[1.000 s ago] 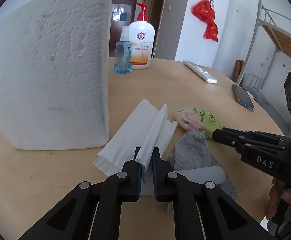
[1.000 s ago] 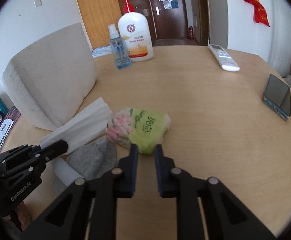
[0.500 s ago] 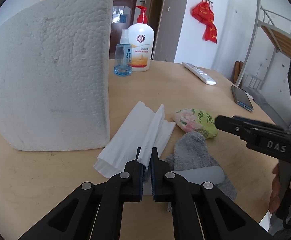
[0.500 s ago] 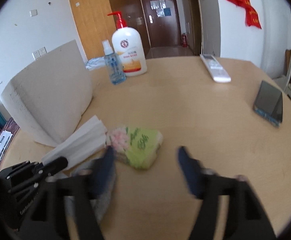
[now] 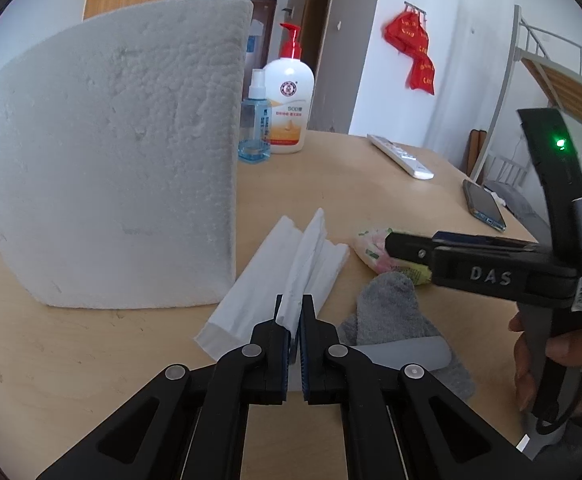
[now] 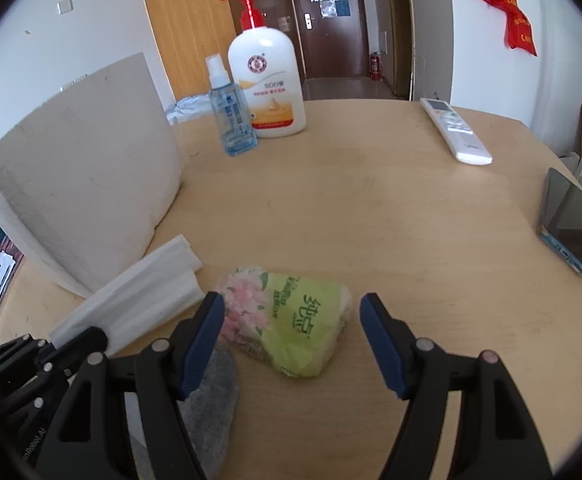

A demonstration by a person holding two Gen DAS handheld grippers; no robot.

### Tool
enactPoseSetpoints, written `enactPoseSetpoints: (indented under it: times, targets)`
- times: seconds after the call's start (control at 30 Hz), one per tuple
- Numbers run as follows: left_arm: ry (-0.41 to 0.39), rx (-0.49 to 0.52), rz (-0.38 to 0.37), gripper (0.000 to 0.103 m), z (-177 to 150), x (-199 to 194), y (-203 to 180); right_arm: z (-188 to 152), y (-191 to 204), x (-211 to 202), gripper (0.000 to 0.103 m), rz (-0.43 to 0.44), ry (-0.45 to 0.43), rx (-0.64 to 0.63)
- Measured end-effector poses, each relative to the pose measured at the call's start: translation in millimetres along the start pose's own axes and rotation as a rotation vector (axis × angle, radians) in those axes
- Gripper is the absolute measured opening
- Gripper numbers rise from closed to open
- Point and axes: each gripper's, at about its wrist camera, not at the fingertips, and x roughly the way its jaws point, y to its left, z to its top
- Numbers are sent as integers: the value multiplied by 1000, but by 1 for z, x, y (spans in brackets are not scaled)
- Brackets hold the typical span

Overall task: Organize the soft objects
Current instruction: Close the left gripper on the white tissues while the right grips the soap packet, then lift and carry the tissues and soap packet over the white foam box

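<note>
Wooden table (image 6: 371,208) in a white-walled room carries all items. Left gripper (image 5: 294,312) jaws are clamped on the folded tissue stack (image 5: 267,292); right gripper (image 6: 291,312) jaws are spread wide, straddling the green tissue packet (image 6: 291,320) beside the grey sock (image 5: 391,312).

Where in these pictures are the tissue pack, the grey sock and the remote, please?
tissue pack (image 6: 291,316), right wrist view, on its green wrapper.
grey sock (image 5: 387,304), left wrist view, on its toe end.
remote (image 6: 457,132), right wrist view, on the middle of its body.

Close, low tabletop (image 5: 371,184) views, overlapping
</note>
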Motion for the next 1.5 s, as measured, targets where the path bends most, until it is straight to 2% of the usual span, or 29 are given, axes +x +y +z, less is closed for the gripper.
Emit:
enactPoseSetpoints:
  times: [0.4, 0.43, 0.47, 0.53, 0.63, 0.77, 1.0, 1.5]
  targets:
    - [1, 8, -14, 4, 0, -1, -1, 1, 9, 10, 74, -22, 31, -54]
    - [1, 8, -15, 4, 0, 0, -1, 1, 9, 9, 68, -26, 28, -59]
    - [0, 7, -16, 4, 0, 0, -1, 0, 9, 7, 54, -22, 21, -60]
    - [0, 6, -15, 4, -1, 0, -1, 0, 7, 5, 36, -6, 12, -52]
    - [0, 6, -13, 4, 0, 0, 0, -1, 5, 0, 25, 17, -13, -44]
    - [-5, 7, -11, 4, -1, -1, 0, -3, 3, -4, 22, 39, -22, -34]
    - [-27, 5, -8, 4, 1, -7, 0, -8, 2, -16, 22, 47, -55, -17]
    - [-95, 31, -4, 3, 5, -38, -14, -21, 2, -78, 22, 54, -189, -5]
